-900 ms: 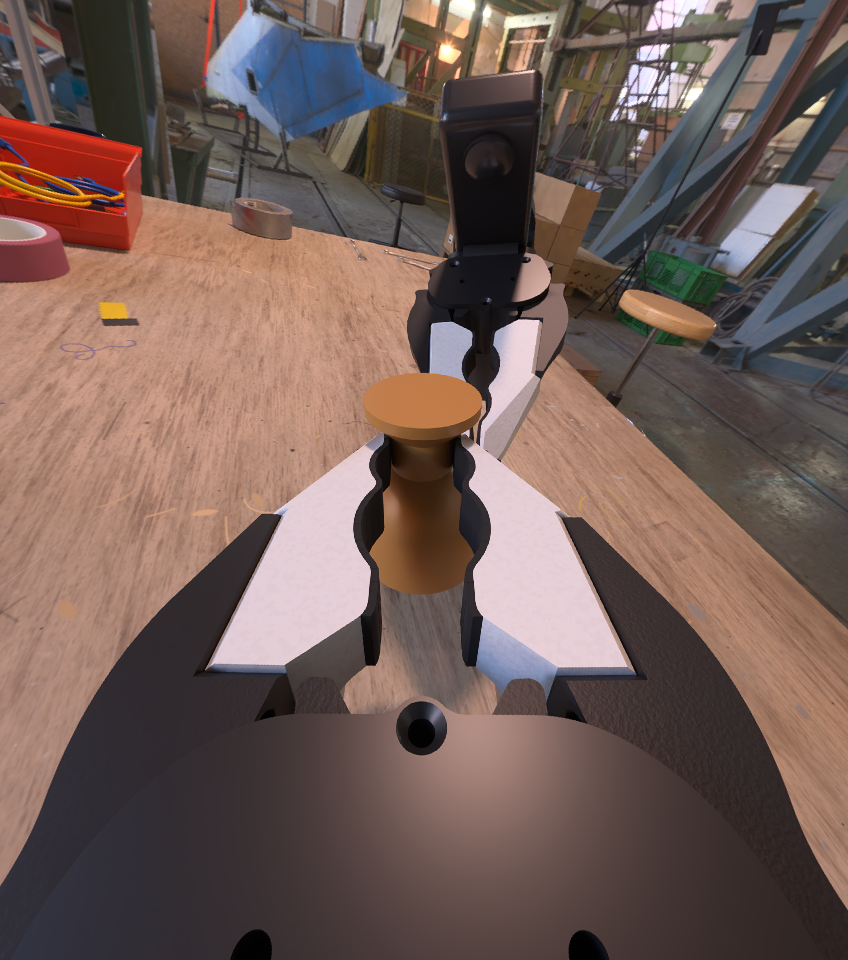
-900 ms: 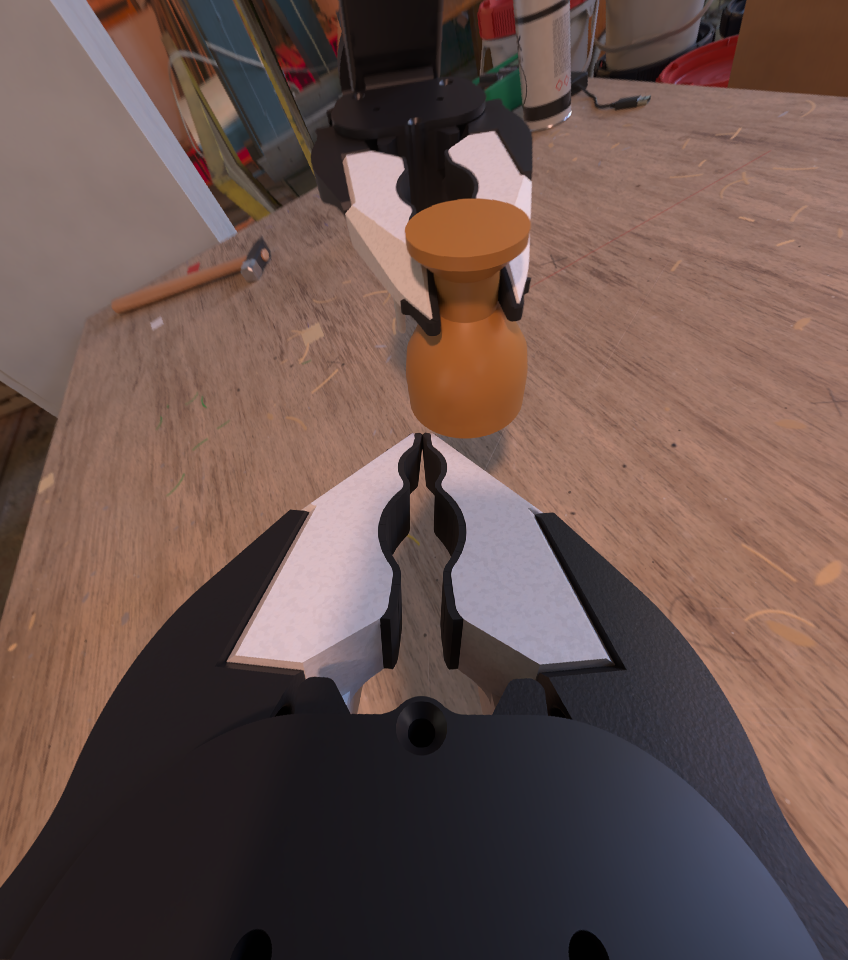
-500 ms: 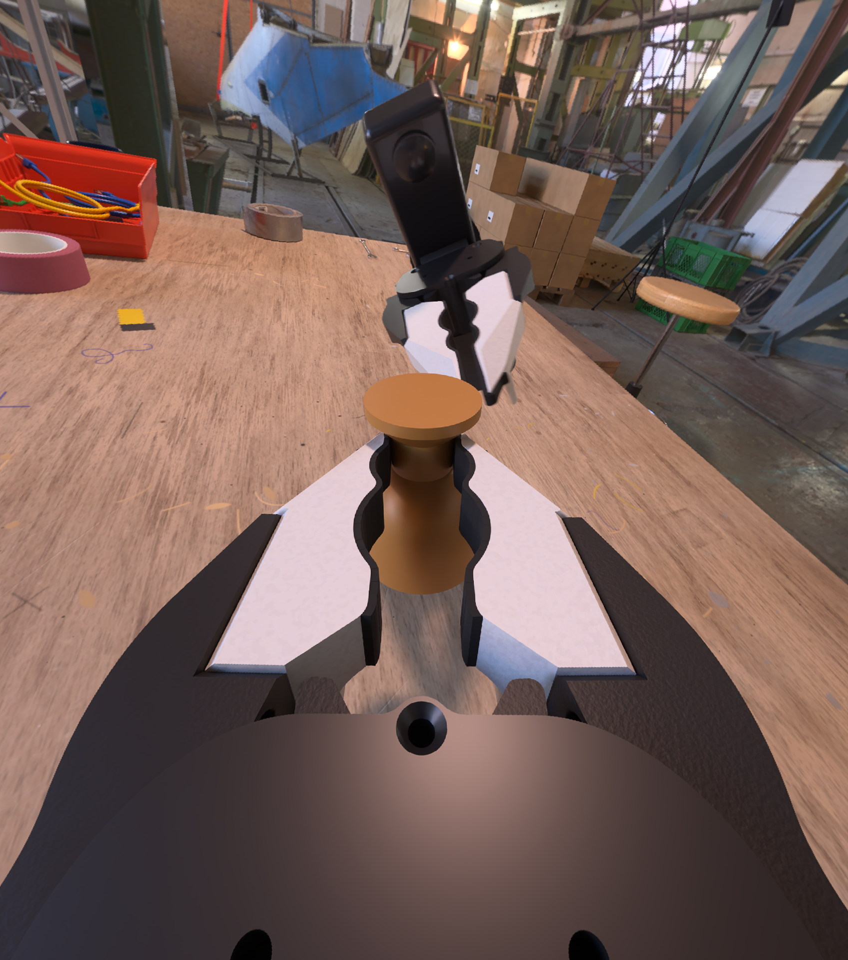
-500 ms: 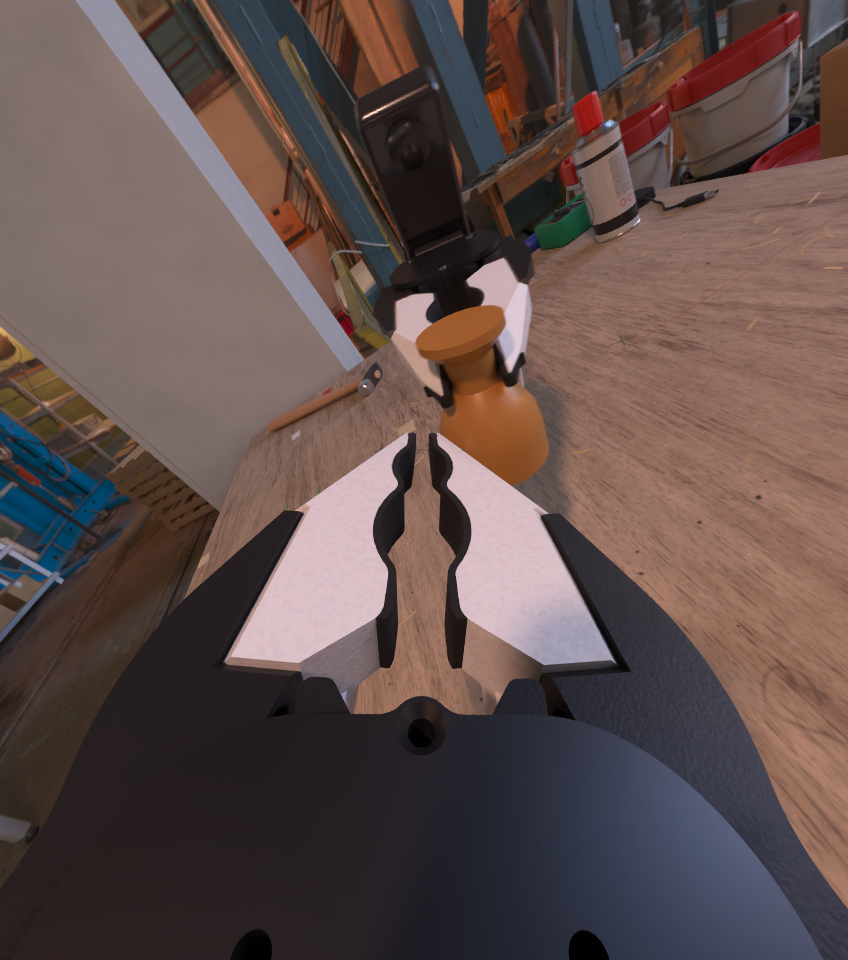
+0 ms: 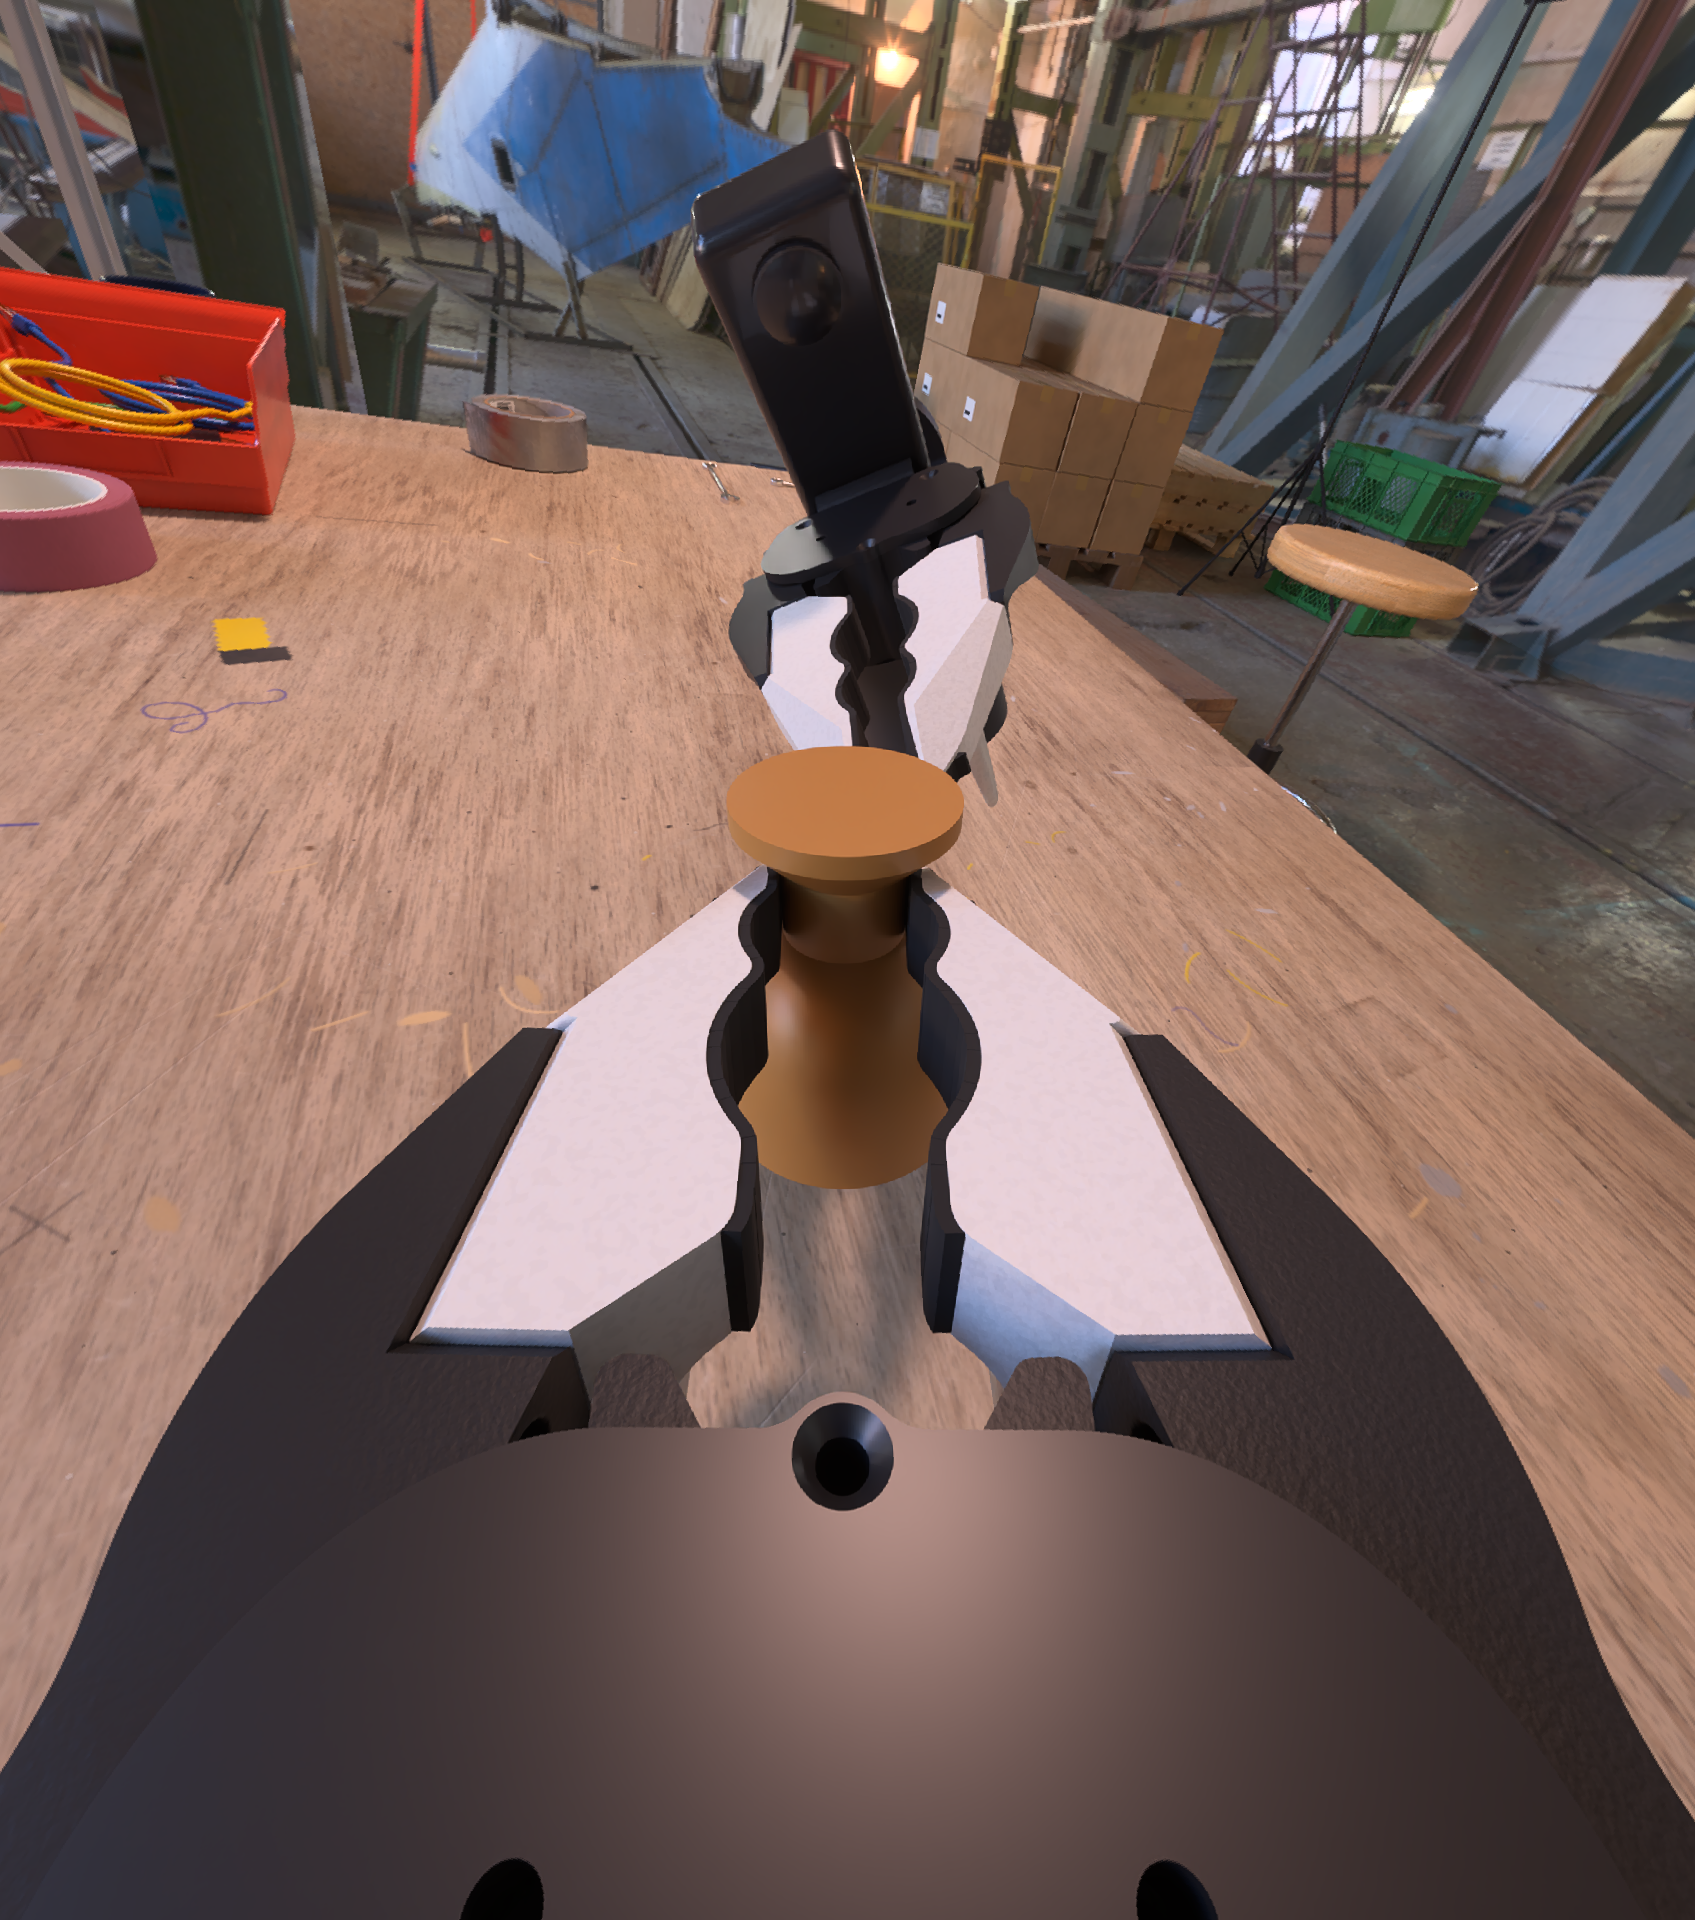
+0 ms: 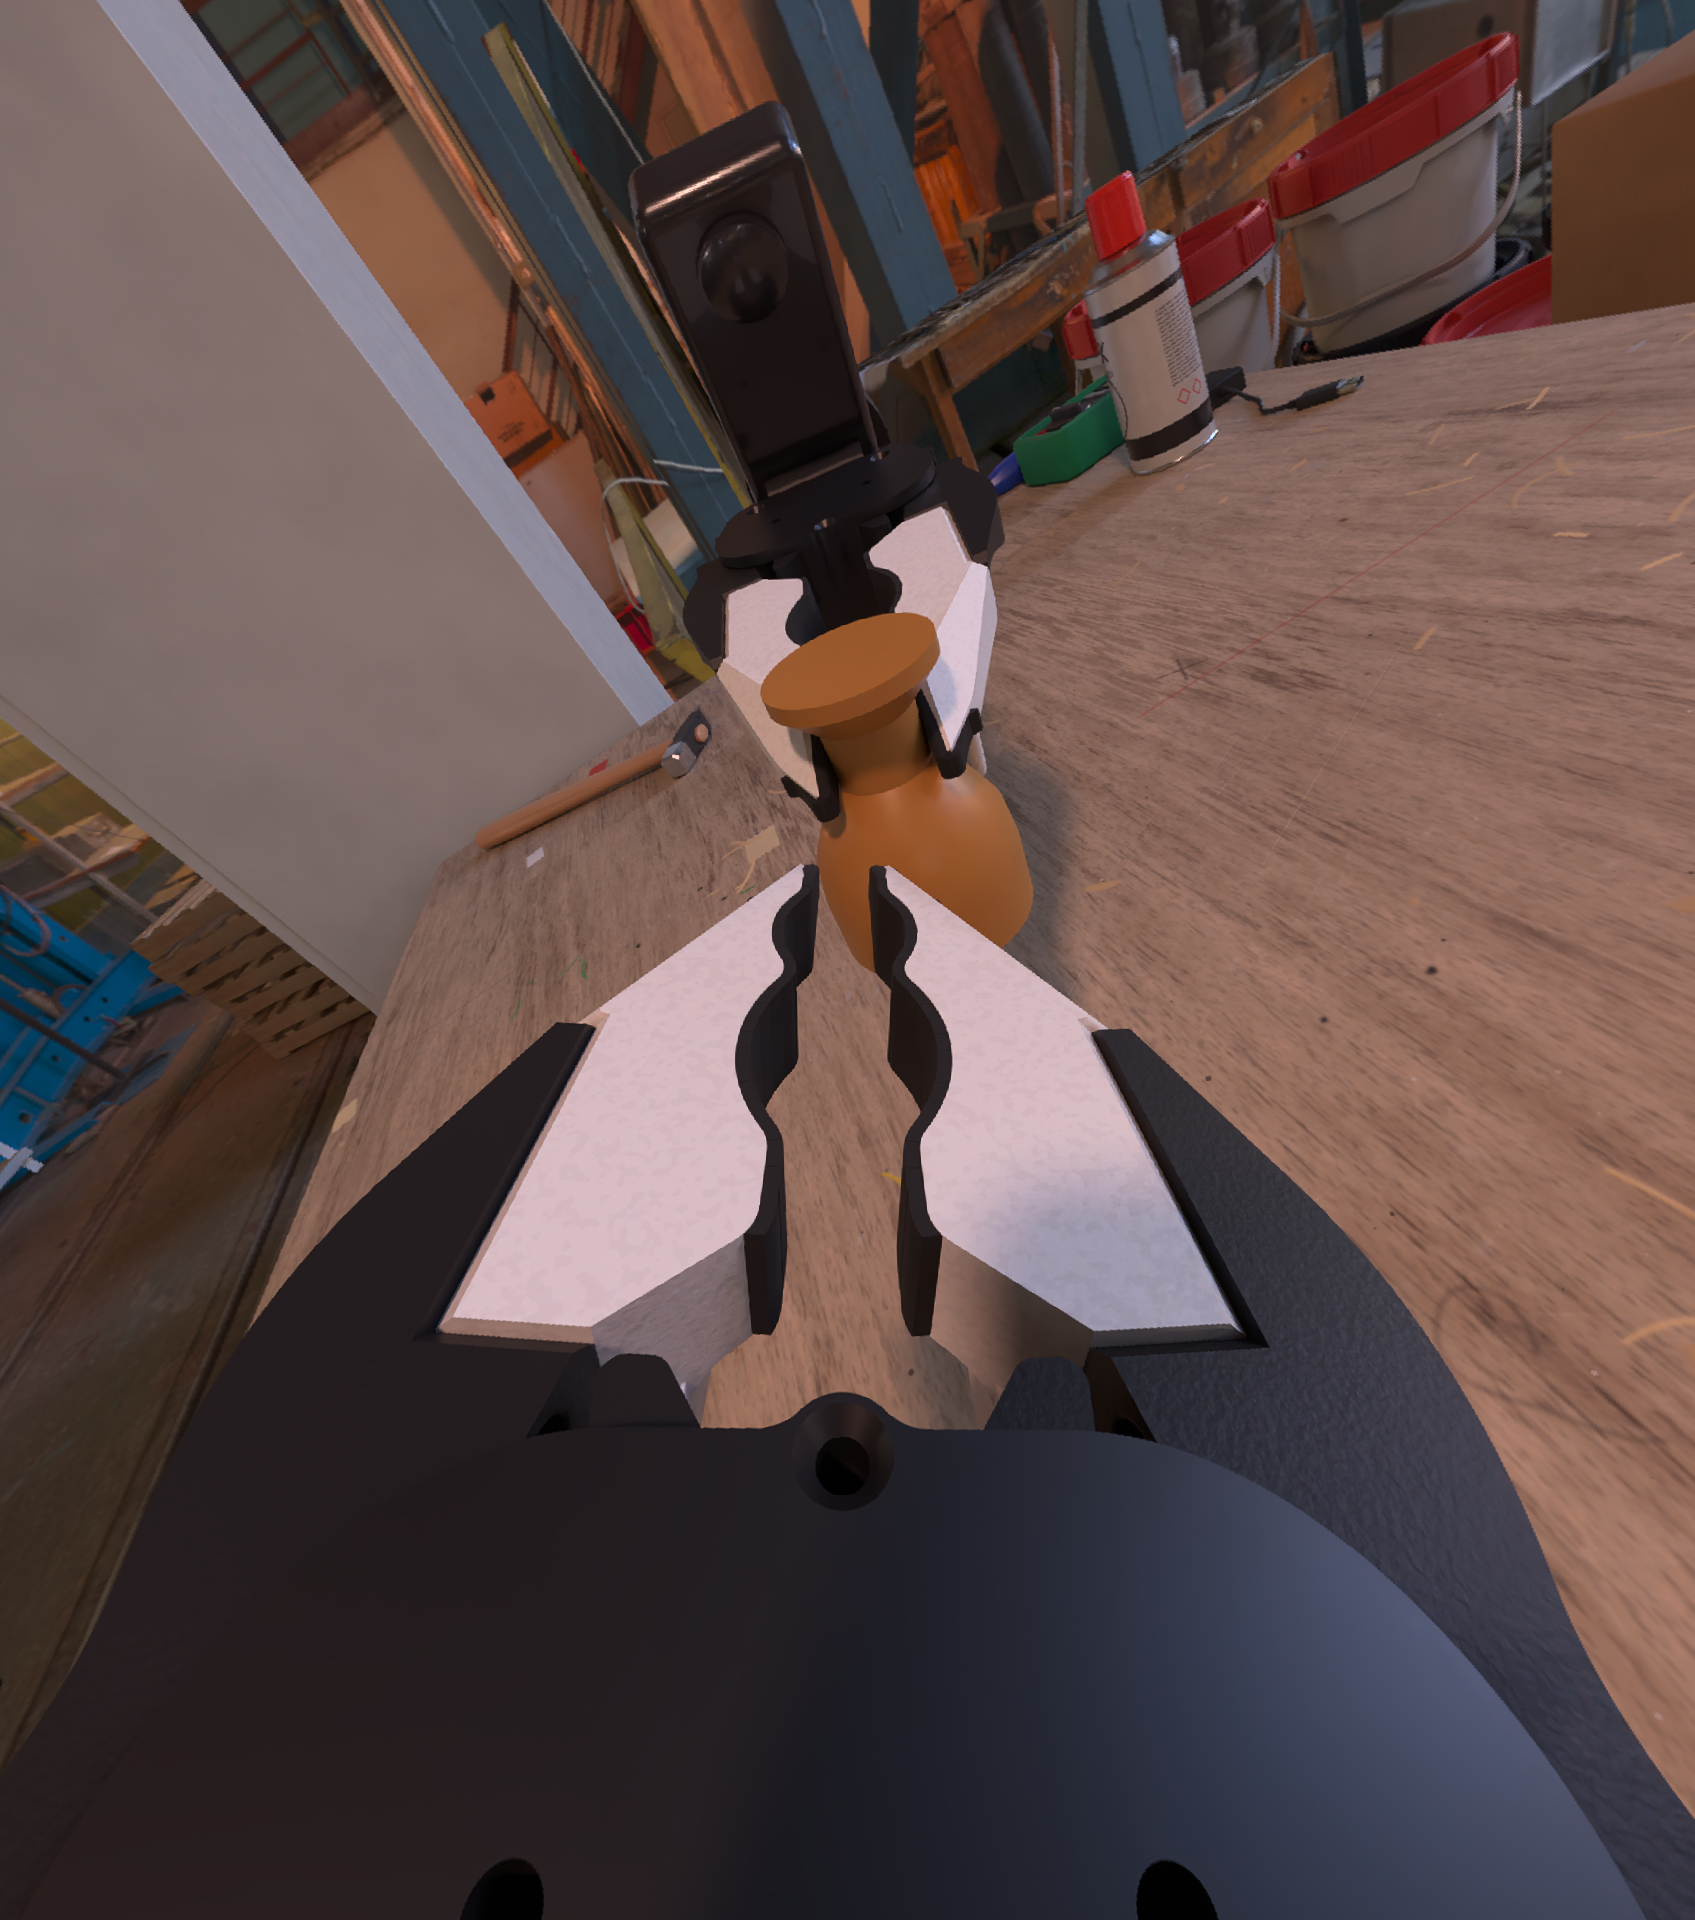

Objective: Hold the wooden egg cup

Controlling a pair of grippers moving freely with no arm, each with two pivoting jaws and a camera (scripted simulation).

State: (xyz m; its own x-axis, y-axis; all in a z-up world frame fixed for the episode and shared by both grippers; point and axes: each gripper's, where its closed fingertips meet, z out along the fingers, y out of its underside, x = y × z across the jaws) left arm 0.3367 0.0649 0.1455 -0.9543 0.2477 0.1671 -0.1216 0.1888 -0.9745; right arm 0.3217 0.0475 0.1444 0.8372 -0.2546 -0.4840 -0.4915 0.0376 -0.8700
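Observation:
The wooden egg cup [image 5: 843,1039] is upside down, with its flat round foot on top. My left gripper [image 5: 843,894] is shut on its narrow stem and holds it just above the plywood table [image 5: 407,935]. In the right wrist view the egg cup [image 6: 916,852] hangs from the left gripper [image 6: 884,779] straight ahead. My right gripper [image 6: 838,883] is empty, its fingers a narrow gap apart, with its tips just short of the cup's bowl. It shows beyond the cup in the left wrist view [image 5: 884,717], tilted.
A red bin [image 5: 95,395], a pink tape roll [image 5: 12,520] and a grey tape roll [image 5: 526,431] sit at the far left. A hammer [image 6: 594,795] lies near the table's edge, by a white panel [image 6: 251,520]. A spray can [image 6: 1149,343] stands far back.
The right gripper has risen, tilted and moved closer to the cup's bowl. Its fingertips, touching before, have parted a little. The left gripper keeps its hold on the egg cup.

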